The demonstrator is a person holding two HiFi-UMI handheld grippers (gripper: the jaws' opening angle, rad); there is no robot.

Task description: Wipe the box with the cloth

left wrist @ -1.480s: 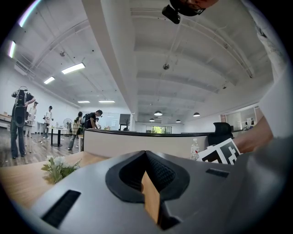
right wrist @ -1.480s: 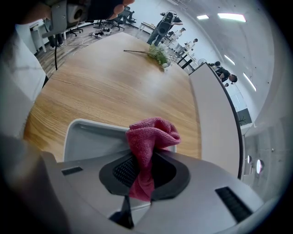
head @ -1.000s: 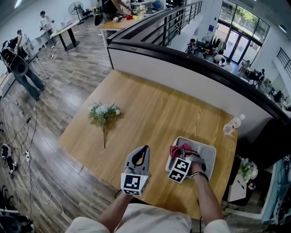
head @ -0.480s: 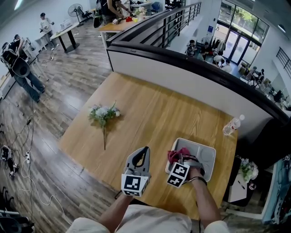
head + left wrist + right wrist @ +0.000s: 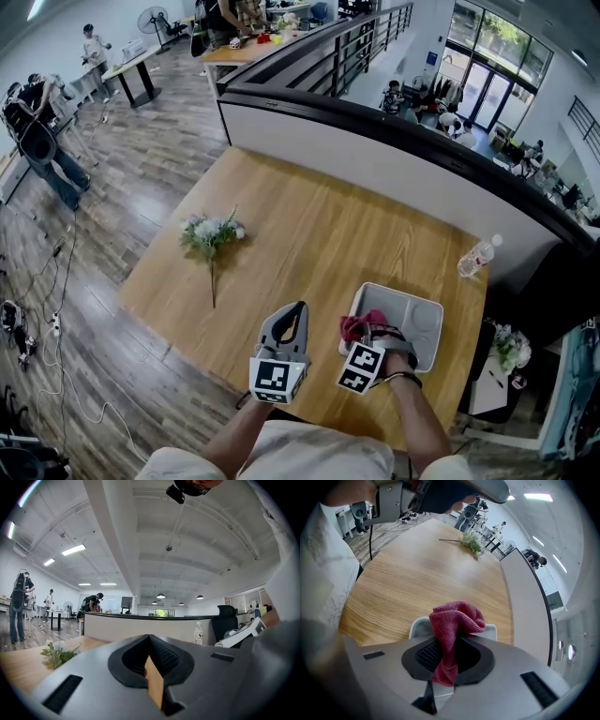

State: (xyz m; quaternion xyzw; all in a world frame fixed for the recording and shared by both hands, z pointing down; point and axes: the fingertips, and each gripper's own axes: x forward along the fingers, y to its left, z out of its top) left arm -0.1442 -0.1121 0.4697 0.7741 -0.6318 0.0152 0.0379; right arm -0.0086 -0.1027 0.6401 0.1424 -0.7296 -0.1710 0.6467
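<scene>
A shallow white box (image 5: 419, 322) lies on the wooden table near its front right corner. My right gripper (image 5: 367, 336) hangs over the box's near left corner, shut on a red cloth (image 5: 360, 325). In the right gripper view the cloth (image 5: 456, 618) bunches up out of the gripper (image 5: 447, 654), and the box's rim (image 5: 418, 624) shows just behind it. My left gripper (image 5: 298, 311) rests to the left of the box, apart from it, with its jaws together and nothing in them. The left gripper view shows this gripper (image 5: 149, 640) pointing level across the table.
A small bunch of flowers (image 5: 211, 231) lies at the table's left side. A plastic water bottle (image 5: 475, 256) stands at the far right edge. A low partition wall (image 5: 394, 159) with a dark rail runs along the far edge. Bare wood (image 5: 309, 234) lies between the flowers and the box.
My right gripper has drawn the cloth a little towards me and to the left, to the box's near left corner. The left gripper has stayed put.
</scene>
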